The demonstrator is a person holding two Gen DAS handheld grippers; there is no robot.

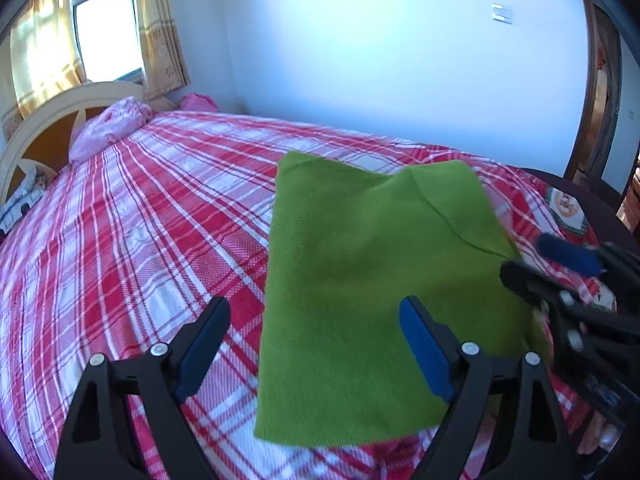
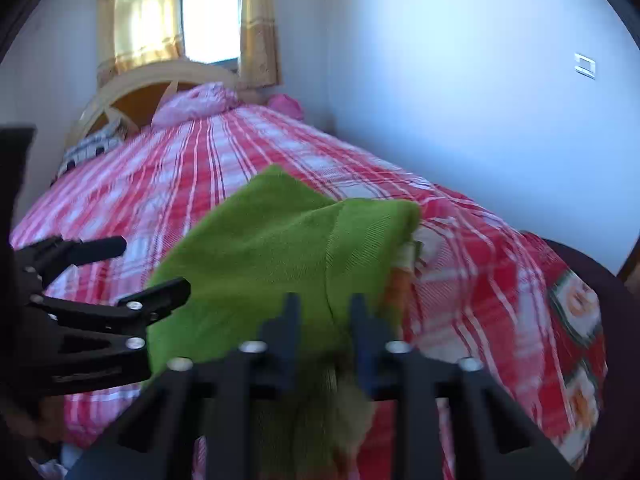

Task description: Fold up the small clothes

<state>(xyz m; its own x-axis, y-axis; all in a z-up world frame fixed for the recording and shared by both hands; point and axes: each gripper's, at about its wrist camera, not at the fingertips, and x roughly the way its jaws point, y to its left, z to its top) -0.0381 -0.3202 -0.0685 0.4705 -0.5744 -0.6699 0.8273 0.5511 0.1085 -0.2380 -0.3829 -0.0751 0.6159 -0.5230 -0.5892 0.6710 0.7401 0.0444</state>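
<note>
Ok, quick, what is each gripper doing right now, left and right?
Left gripper: open, holding nothing, above the green knit garment.
Right gripper: jaws part open with the garment's edge between them; grip cannot be told.

Wrist cams, close, bed (image 1: 140,208) shared

green garment (image 1: 372,280) flat on red plaid bedspread (image 1: 140,220), left gripper (image 1: 312,344) wide open above its near edge
</note>
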